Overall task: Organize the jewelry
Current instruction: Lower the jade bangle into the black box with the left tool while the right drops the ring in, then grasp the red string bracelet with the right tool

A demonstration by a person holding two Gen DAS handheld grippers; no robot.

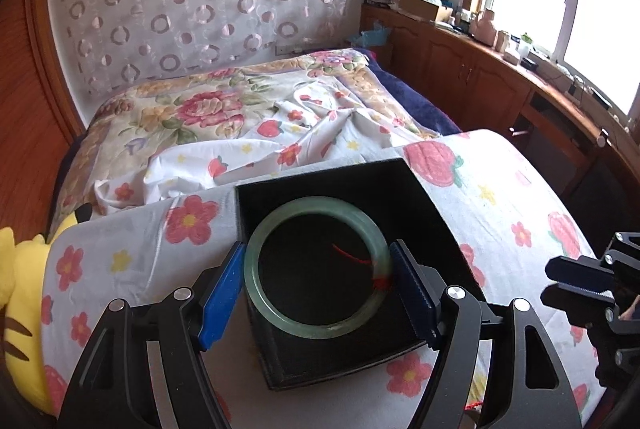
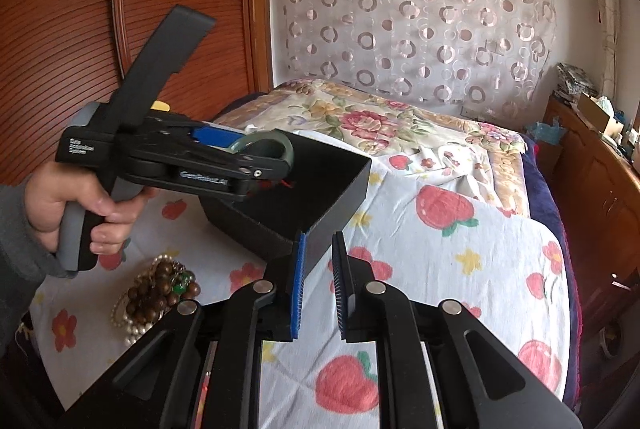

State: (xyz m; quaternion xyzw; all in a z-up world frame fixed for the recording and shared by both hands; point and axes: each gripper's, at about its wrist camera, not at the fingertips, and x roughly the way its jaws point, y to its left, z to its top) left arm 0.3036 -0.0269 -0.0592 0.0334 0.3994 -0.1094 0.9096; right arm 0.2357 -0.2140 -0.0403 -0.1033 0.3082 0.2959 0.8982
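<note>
A pale green jade bangle [image 1: 280, 229] with a red thread sits between the blue pads of my left gripper [image 1: 318, 281], which is shut on it and holds it over an open black box [image 1: 424, 205] on the flowered cloth. In the right wrist view the left gripper [image 2: 264, 153] holds the bangle [image 2: 286, 149] above the box [image 2: 340, 185]. My right gripper [image 2: 320, 269] is shut on the box's near wall. A heap of brown bead and pearl strings [image 2: 154, 293] lies on the cloth to the left.
The table is covered with a strawberry-and-flower cloth [image 2: 460, 229]. A bed with a floral quilt [image 1: 224, 101] lies behind. A yellow plush toy [image 1: 20, 289] sits at the left. Wooden cabinets [image 1: 480, 69] run along the right under a window.
</note>
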